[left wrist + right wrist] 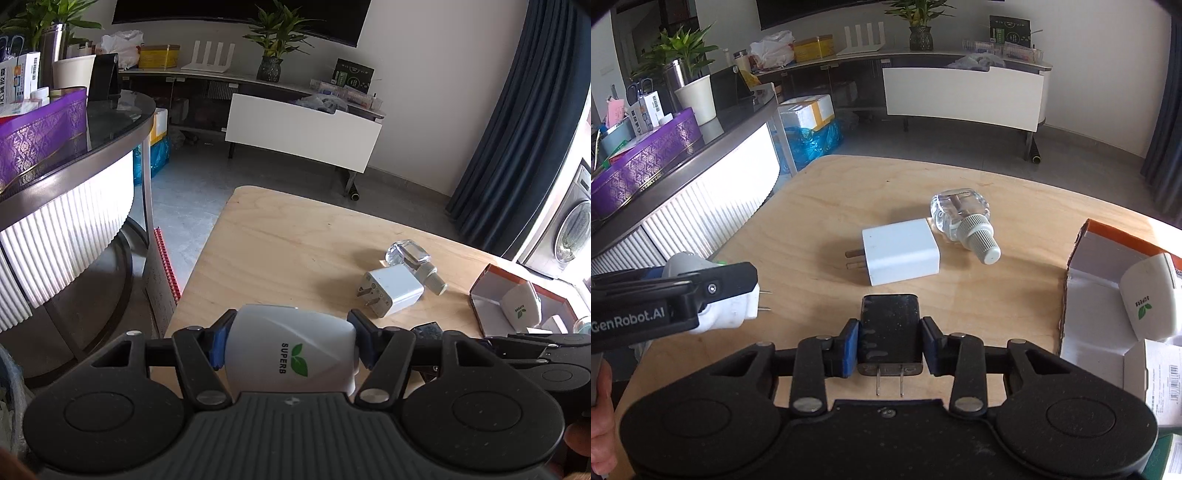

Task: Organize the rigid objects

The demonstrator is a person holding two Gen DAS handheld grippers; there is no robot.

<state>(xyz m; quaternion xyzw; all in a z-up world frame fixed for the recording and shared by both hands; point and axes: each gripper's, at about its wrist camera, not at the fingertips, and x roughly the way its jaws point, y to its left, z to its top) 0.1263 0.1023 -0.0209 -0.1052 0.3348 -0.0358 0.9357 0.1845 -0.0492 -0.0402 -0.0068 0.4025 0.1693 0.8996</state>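
My left gripper (pixel 291 345) is matte black plastic with blue pads (pixel 217 347) on its fingertips, two round discs on the body and silver rivets at the linkage pivots. My right gripper (pixel 889 345) matches it: dusty black shell, blue pads (pixel 850 345), silver rivets. White "GenRobot.AI" lettering runs along the left one's side. Bare skin of my hand (pixel 600 417) shows.
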